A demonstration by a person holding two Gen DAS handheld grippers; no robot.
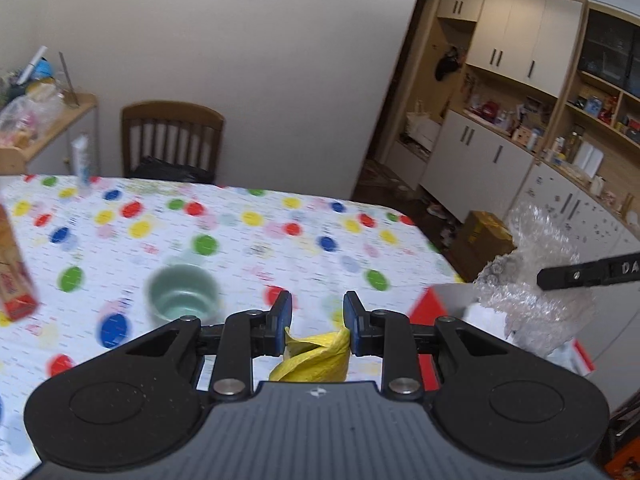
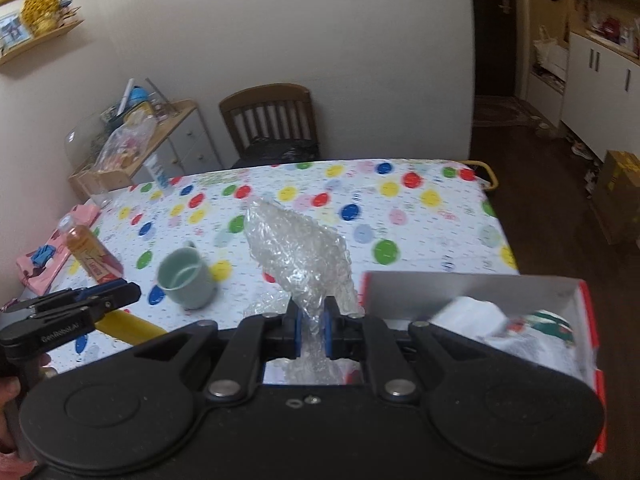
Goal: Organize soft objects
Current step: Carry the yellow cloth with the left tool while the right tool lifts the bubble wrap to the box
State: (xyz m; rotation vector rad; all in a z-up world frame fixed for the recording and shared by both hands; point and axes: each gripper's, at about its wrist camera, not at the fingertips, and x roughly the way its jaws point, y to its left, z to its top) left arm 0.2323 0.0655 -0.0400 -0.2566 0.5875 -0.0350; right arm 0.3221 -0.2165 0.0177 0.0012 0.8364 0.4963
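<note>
My left gripper is shut on a twisted yellow cloth and holds it above the polka-dot table. In the right wrist view the left gripper is at the left with the yellow cloth under it. My right gripper is shut on a crumpled piece of bubble wrap, held up just left of a red and white box. The bubble wrap also shows at the right of the left wrist view, over the box. White soft items lie inside the box.
A pale green mug stands on the polka-dot tablecloth; it also shows in the left wrist view. A juice bottle and a pink bag lie at the left. A wooden chair stands behind the table.
</note>
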